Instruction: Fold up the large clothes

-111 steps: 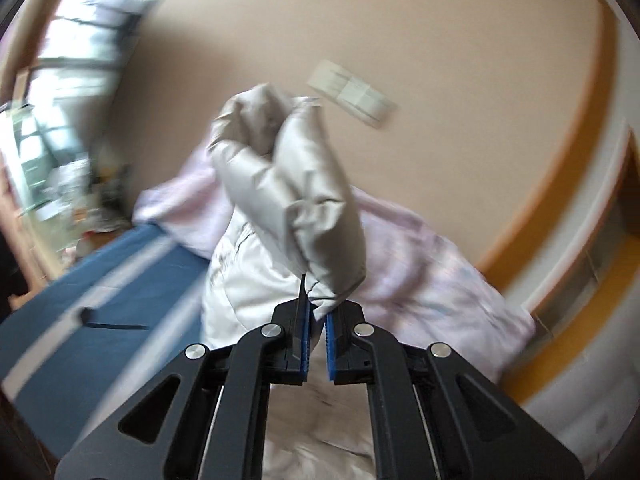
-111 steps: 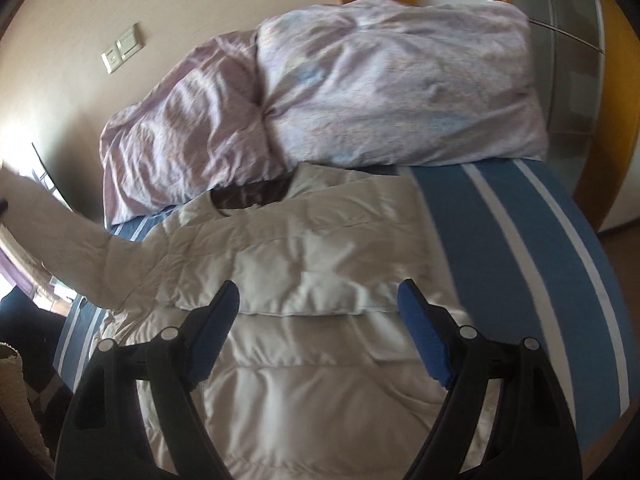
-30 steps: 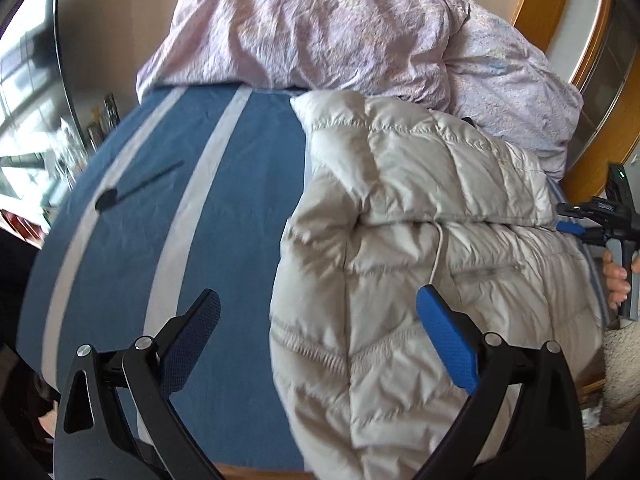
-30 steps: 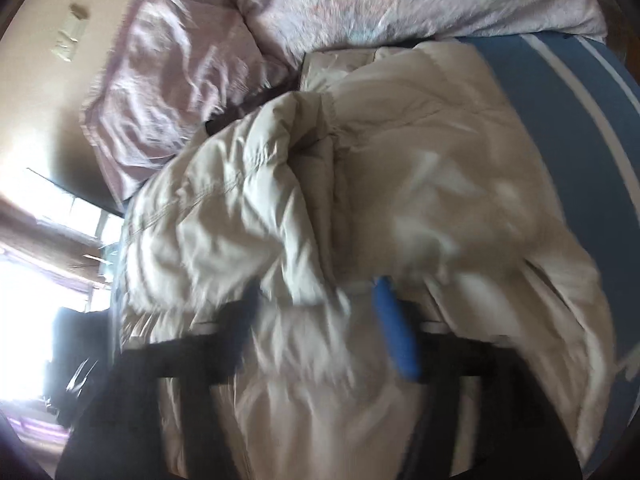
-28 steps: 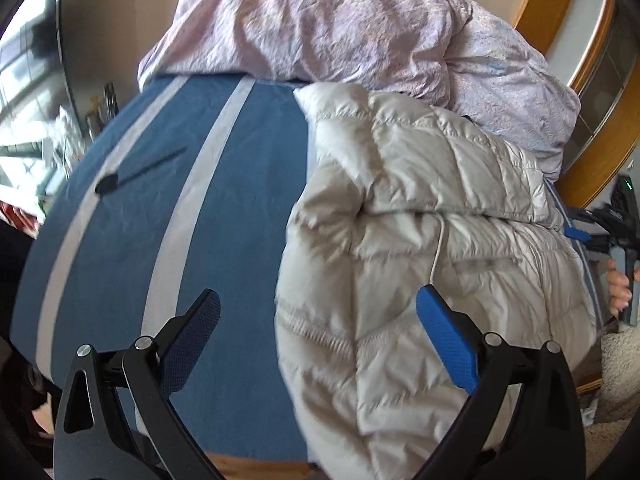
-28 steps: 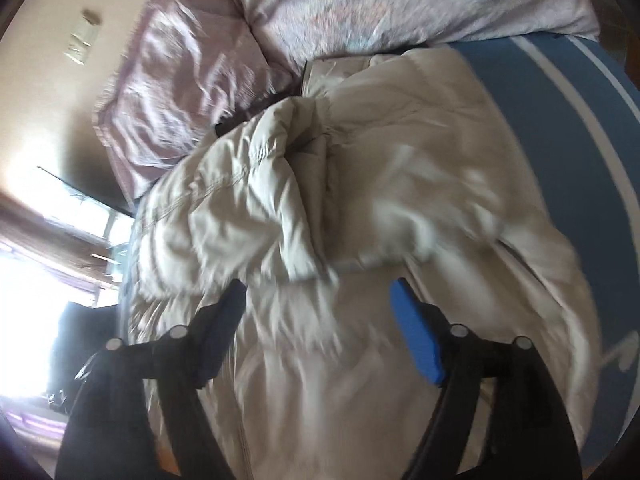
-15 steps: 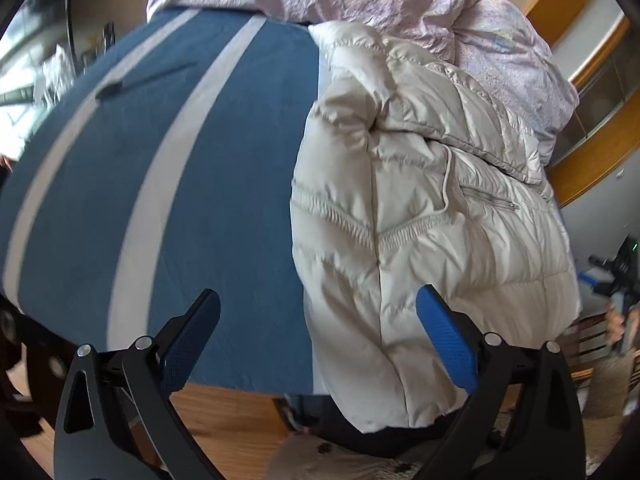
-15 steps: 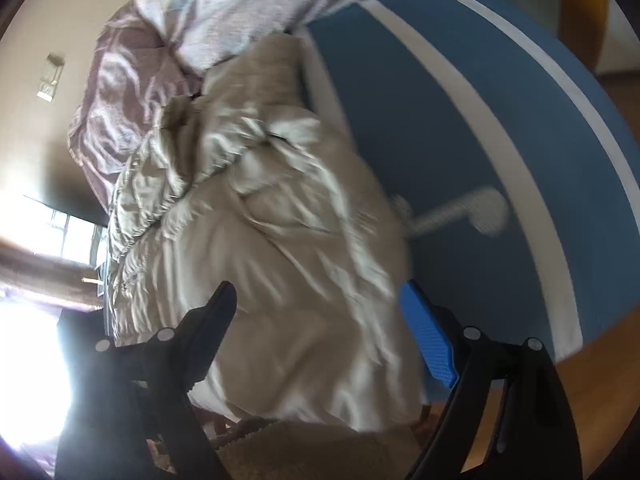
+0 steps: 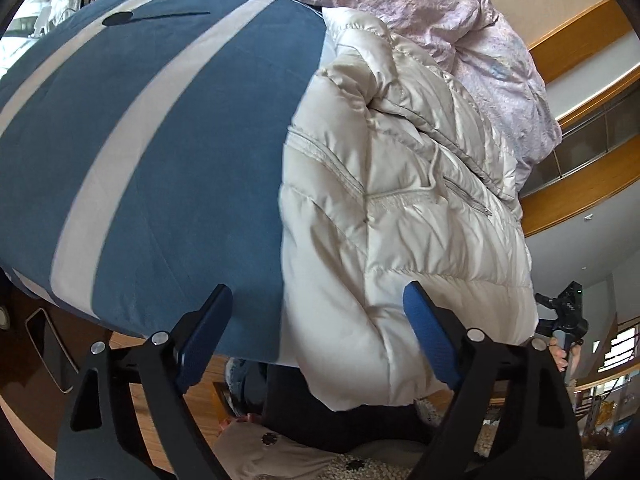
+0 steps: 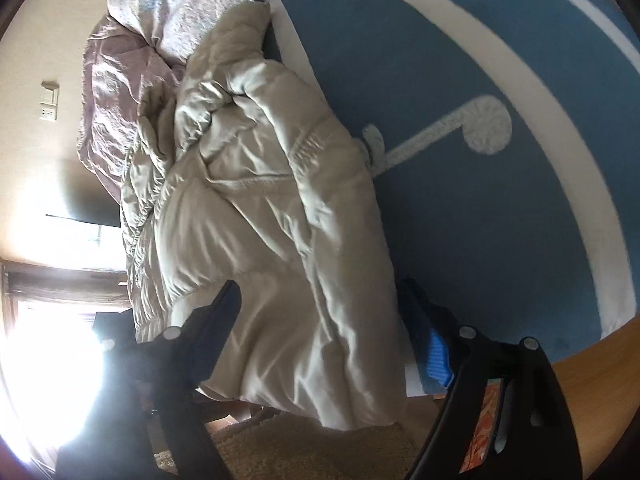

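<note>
One pale jacket point(image 9: 400, 208) lies right of centre on the striped bed point(image 9: 152, 140), its sides folded inward and its hem hanging over the near edge at the bottom of the frame; the lengthwise fold looks done, the crosswise fold is judged still to come. Left gripper point(image 9: 316, 332) and right gripper point(image 10: 324, 328): two tools, both with jaws apart and just closing slightly, straddling the hem without pressing it. One pink duvet point(image 9: 420, 12) fills the upper right.

Left view: from the bed's foot edge, looking down and across, close to the puffy jacket point(image 9: 400, 208).
Right view: from the jacket's other side, looking down, close.
Both see: jacket, blue bedspread point(image 10: 500, 208), pink quilt point(image 9: 420, 12).
</note>
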`<action>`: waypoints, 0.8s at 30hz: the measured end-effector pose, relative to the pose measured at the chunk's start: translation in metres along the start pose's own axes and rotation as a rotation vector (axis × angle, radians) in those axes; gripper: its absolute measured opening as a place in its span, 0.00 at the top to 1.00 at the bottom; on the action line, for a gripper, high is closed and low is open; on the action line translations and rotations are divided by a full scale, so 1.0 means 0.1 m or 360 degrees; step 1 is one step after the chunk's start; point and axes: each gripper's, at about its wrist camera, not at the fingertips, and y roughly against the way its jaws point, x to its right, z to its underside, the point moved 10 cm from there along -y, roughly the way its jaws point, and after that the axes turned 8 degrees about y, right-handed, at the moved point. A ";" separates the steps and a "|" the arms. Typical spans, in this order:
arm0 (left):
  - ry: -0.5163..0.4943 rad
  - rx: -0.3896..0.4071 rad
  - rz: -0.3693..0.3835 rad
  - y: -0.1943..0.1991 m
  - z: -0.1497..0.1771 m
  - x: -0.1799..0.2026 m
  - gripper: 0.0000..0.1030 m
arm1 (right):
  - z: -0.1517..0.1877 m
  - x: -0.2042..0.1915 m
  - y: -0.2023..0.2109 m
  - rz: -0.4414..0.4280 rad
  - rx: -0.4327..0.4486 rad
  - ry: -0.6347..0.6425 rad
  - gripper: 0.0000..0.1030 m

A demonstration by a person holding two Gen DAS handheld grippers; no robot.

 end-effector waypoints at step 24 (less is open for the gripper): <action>0.0065 -0.0045 0.0156 -0.11 0.37 0.31 0.69 | 0.21 -0.39 -0.04 -0.0225 0.0018 0.0168 0.80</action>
